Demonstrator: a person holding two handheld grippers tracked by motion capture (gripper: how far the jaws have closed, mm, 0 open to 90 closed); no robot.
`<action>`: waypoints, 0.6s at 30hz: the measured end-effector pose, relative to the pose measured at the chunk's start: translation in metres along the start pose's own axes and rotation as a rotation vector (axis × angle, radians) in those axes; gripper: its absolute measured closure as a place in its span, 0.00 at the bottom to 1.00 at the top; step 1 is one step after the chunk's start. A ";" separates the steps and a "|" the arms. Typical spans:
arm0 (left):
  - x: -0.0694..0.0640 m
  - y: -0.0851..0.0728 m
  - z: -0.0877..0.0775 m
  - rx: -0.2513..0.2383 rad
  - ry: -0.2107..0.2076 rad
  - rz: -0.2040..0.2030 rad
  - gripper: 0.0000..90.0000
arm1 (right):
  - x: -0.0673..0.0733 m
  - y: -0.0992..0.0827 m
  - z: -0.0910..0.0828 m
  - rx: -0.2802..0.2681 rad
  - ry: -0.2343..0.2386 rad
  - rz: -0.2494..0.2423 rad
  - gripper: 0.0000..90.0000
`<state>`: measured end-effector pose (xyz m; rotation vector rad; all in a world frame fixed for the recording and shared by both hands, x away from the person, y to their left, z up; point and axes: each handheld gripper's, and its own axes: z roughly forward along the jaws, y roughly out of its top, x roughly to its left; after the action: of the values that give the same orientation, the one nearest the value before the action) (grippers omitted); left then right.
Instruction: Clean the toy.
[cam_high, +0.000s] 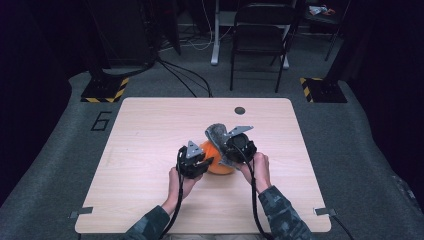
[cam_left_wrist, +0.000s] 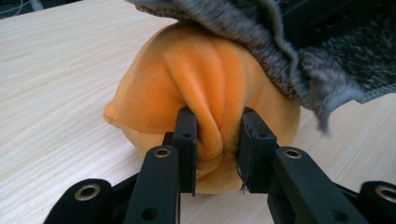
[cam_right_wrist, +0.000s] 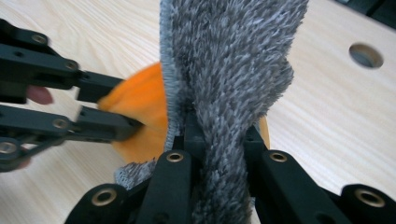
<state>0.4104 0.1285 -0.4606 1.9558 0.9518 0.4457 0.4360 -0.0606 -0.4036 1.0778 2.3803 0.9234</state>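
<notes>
The left gripper (cam_left_wrist: 218, 142) pinched a fold of the orange plush (cam_left_wrist: 205, 93) resting near the middle of the wooden table (cam_high: 150, 130), while the right gripper (cam_right_wrist: 217, 140) clamped the grey fuzzy cloth (cam_right_wrist: 229, 70) draped over the plush.

Table (cam_high: 150, 150): pale wood-grain top, smooth and matt, fine streaks along the grain. Orange plush (cam_left_wrist: 205, 88): soft velvety cloth with a short nap, creased into folds, faintly sheened on the ridges. Grey cloth (cam_right_wrist: 233, 70): shaggy, coarse-piled fabric flecked light and dark, with a knitted-looking edge. Left gripper (cam_left_wrist: 218, 140) and right gripper (cam_right_wrist: 217, 140): matt black plastic jaws, slightly grainy, set with dull metal eyelets. Floor (cam_high: 370, 150): grey carpet, rough and matt.
</notes>
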 end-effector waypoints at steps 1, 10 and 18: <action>0.000 -0.001 0.000 0.001 0.001 -0.001 0.80 | -0.003 -0.001 0.002 0.002 0.005 0.014 0.88; 0.005 -0.004 0.005 0.010 -0.003 0.001 0.79 | -0.029 -0.017 0.014 0.067 0.000 0.083 0.88; 0.008 -0.005 0.005 0.019 -0.015 -0.004 0.78 | -0.042 -0.028 0.025 0.132 -0.013 0.126 0.88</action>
<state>0.4171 0.1332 -0.4678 1.9716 0.9540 0.4206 0.4620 -0.0967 -0.4383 1.2921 2.4142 0.8063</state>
